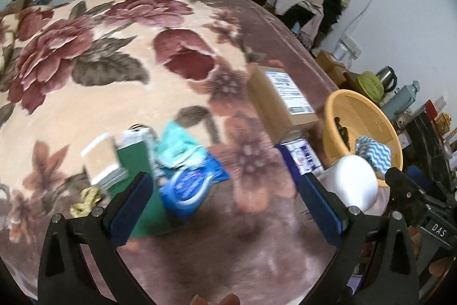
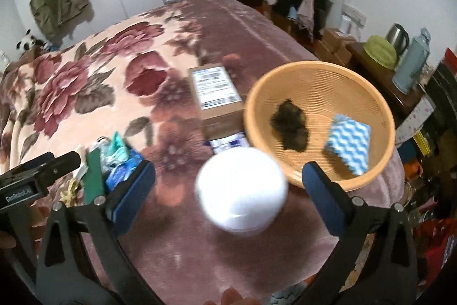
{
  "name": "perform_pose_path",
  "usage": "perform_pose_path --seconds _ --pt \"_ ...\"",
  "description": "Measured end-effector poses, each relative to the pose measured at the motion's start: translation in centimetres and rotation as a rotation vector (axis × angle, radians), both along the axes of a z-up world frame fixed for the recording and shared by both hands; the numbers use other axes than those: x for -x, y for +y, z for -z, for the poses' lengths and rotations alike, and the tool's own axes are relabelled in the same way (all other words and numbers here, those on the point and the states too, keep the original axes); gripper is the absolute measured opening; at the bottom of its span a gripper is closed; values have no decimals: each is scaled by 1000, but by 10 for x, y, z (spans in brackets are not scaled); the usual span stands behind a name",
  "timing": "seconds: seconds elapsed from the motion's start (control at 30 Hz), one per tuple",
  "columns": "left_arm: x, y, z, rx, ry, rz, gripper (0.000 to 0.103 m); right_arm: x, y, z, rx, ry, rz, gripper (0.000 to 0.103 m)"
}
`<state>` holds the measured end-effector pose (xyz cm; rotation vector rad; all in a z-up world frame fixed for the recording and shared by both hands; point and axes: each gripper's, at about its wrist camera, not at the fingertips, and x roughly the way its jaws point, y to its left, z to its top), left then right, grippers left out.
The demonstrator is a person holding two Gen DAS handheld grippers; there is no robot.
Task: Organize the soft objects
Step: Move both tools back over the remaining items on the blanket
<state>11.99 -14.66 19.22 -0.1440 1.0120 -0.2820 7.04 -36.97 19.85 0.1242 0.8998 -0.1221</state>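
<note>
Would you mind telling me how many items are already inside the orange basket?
2. In the orange basket, a dark fuzzy clump lies near the centre, and a blue-and-white wavy-patterned cloth sits against the right wall. Nothing else shows.

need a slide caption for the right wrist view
Open right gripper over a white roll on the floral blanket, beside an orange basket holding a blue wavy cloth.

We read "DAS" on the right gripper [image 1: 437, 230] body and "GenRobot.AI" on the left gripper [image 2: 20, 195] body; the cardboard box [image 2: 217, 93] label is illegible.
</note>
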Motion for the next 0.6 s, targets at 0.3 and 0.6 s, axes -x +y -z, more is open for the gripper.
perform_pose_path --seconds 0.3,0.6 --pt "25 73 14 -7 -2 -73 102 3 70 11 5 20 -94 103" --pt "49 136 51 -31 39 -156 102 6 131 45 -1 71 -172 103"
